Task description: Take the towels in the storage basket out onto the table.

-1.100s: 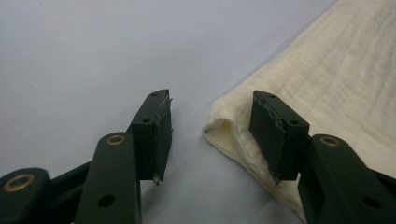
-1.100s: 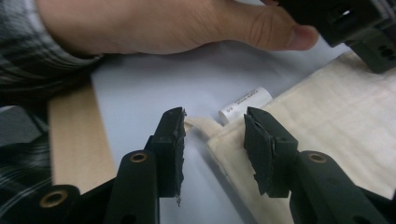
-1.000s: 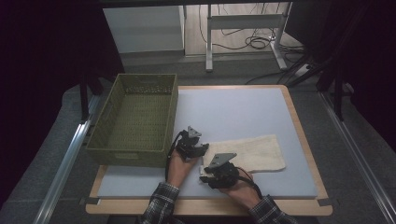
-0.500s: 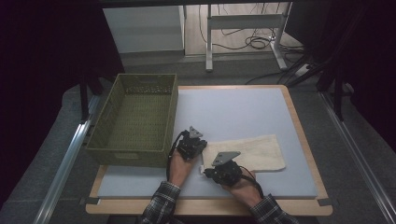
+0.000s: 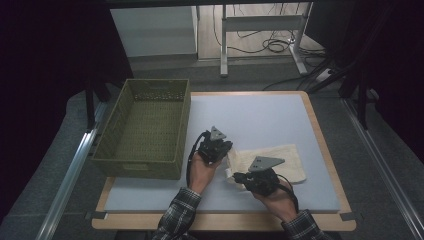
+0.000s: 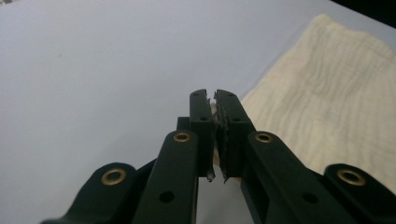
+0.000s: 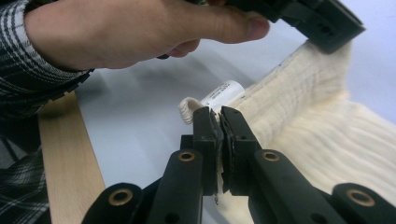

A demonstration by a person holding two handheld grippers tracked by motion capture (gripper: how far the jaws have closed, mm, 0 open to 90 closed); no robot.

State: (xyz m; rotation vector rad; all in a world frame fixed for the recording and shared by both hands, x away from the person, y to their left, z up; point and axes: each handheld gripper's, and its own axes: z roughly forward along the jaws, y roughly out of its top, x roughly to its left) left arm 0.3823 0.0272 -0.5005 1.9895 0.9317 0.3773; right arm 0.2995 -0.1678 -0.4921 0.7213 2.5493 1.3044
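The desk (image 5: pixel 260 125) in front of me has a pale blue top inside a wooden border. On its left side sits my green woven basket (image 5: pixel 145 129), with its long side running along the left edge and its inside bare. The cream cloth (image 5: pixel 280 162) lies toward the near right part of the desk, mostly flat, with its left edge lifted off the surface. My left gripper (image 5: pixel 226 150) has just clamped down on the far left corner of that cloth; in the left gripper view (image 6: pixel 215 100) the jaws are pressed together with a sliver of cream fabric pinched between the pads. My right gripper (image 5: pixel 235 176) has likewise just closed on the near left corner, and in the right gripper view (image 7: pixel 218 114) it grips the hem right beside a small white label (image 7: pixel 223 94) and a little fabric loop (image 7: pixel 188 109).
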